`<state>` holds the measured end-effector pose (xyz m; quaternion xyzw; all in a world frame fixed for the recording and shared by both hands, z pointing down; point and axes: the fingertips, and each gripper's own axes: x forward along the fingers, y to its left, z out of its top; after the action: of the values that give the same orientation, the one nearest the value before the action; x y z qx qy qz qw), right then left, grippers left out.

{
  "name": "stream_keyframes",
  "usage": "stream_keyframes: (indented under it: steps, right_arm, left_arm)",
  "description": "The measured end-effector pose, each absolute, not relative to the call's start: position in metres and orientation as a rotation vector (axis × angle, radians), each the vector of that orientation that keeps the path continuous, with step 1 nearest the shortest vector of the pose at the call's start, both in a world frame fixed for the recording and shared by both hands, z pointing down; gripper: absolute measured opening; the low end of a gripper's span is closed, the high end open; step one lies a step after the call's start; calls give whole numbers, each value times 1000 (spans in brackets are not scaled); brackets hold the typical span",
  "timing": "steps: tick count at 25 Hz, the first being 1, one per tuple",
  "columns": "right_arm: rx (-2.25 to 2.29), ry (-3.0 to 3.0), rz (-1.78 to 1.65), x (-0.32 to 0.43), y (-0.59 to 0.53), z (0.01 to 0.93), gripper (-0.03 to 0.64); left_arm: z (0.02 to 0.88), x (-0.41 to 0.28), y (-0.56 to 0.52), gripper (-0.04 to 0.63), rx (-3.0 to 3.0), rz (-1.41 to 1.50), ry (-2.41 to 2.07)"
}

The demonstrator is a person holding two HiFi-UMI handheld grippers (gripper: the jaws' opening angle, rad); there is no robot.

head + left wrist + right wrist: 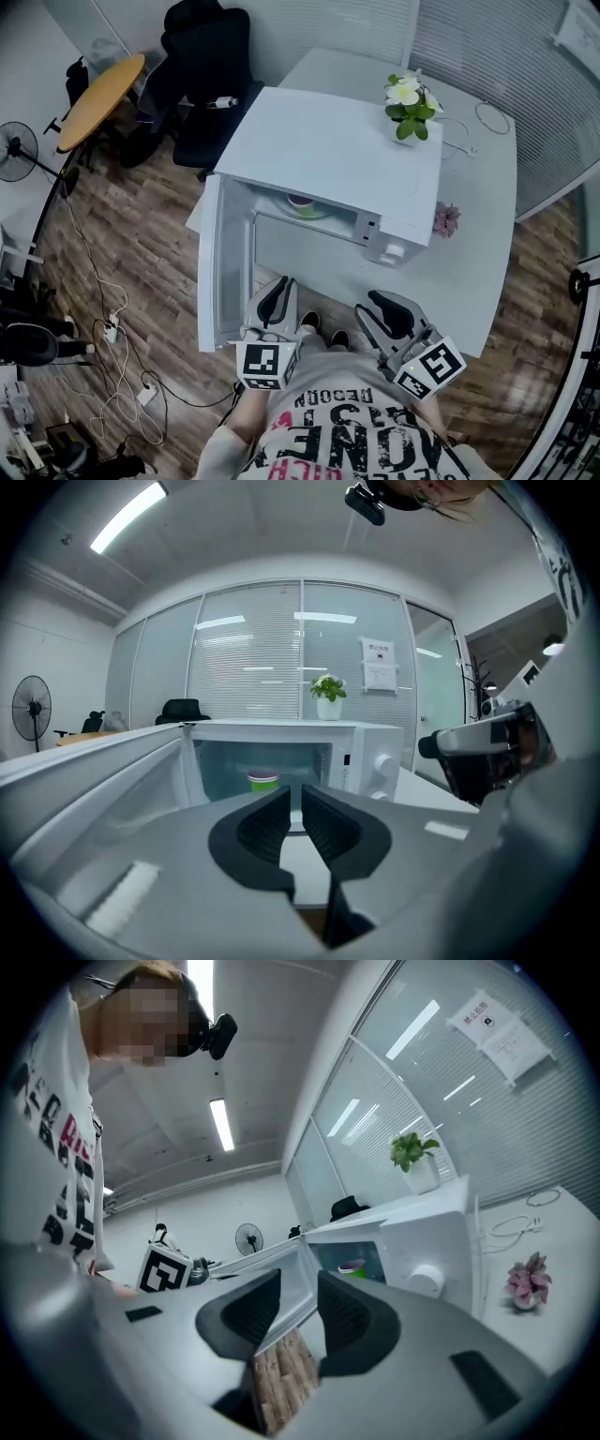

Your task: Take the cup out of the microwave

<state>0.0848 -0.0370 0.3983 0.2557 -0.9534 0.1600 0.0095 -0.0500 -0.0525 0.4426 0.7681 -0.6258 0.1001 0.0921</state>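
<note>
The microwave [328, 155] stands on the table [469, 272], its door [214, 262] swung open to the left and the cup [302, 202] inside. A potted plant [410, 105] sits on its top, and a small flower [445, 219] is on the table just right of it. The left hand-held gripper [275, 302] and the right hand-held gripper [389, 314] are in front.

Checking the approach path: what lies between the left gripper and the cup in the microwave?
In the left gripper view, only bare white table and the open mouth of the microwave lie between the left gripper and the cup.
</note>
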Motion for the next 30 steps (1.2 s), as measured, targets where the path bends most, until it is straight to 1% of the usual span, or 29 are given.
stream_keyframes:
  steps: [6, 10, 17, 19, 24, 30]
  right_arm:
    - [807, -2944, 527, 70, -47, 402, 132]
    - [810, -2926, 550, 60, -52, 405, 132]
    - [778, -2911, 563, 38, -59, 409, 132]
    - [764, -2909, 564, 30, -61, 409, 132]
    - [738, -2904, 556, 10, -63, 407, 132]
    - [776, -2893, 547, -5, -68, 406, 132]
  left_arm:
    - [452, -62, -58, 51, 2247, 305, -1819]
    - [461, -72, -55, 51, 2222, 364, -1824]
    - [465, -140, -52, 51, 2045, 400, -1985]
    - [463, -149, -51, 51, 2037, 405, -1999]
    - [443, -135, -54, 51, 2105, 310, -1905]
    - [427, -118, -70, 51, 2294, 322, -1838]
